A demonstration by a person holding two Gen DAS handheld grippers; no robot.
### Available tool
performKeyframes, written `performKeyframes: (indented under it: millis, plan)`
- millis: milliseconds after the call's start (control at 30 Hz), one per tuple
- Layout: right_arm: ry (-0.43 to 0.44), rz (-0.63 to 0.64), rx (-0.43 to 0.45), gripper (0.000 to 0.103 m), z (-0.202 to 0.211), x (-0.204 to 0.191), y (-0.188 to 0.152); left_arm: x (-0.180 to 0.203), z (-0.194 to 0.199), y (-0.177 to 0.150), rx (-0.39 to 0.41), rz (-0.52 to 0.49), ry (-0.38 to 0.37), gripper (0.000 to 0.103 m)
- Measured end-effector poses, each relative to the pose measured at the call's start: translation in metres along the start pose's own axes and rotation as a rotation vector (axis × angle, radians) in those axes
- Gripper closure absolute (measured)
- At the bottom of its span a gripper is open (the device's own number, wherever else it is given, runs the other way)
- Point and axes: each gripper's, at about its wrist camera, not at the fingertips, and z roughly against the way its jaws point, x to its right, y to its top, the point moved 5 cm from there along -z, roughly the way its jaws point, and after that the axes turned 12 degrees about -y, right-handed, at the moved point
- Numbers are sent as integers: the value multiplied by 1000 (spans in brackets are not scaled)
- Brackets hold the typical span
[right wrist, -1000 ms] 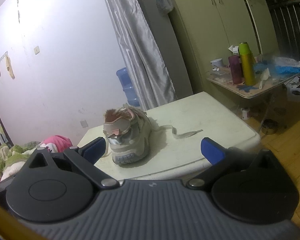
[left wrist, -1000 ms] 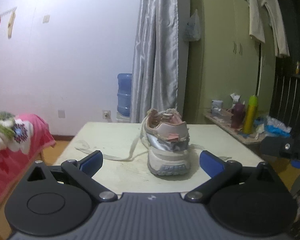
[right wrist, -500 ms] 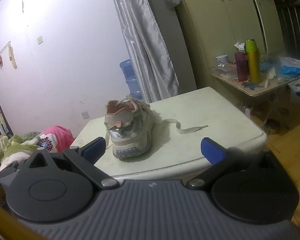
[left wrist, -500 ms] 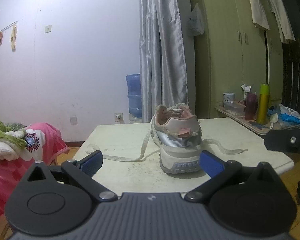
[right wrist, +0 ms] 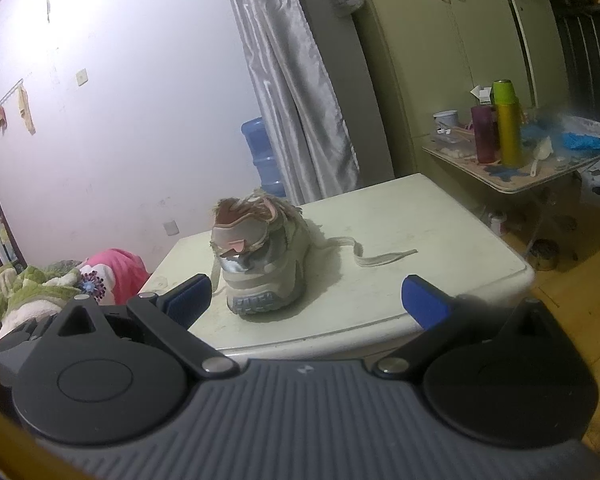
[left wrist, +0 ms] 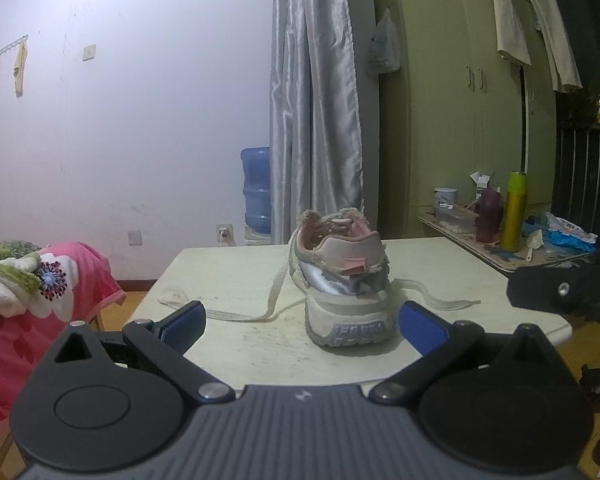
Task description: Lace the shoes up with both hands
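While heel-on to both cameras, worn pink-and-silver sneaker (left wrist: 340, 280) upright on cream bench (left wrist: 228, 272), flat off-white laces (left wrist: 256, 312) trailing either side, left tongs (left wrist: 302, 322) and right tongs (right wrist: 308, 300) spread wide, gripped nothing, short of bench.

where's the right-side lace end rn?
In the left wrist view the loose lace end lies flat on the white table, right of the shoe's heel, trailing toward the table's right edge; no hand-held gripper touches it.
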Motion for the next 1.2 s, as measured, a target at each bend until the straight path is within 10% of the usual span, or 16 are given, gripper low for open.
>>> performKeyframes:
  millis: [1200]
  plan:
    - [0,21,2,1,-1,-9,-2,1,3,0,5,30,-25,0]
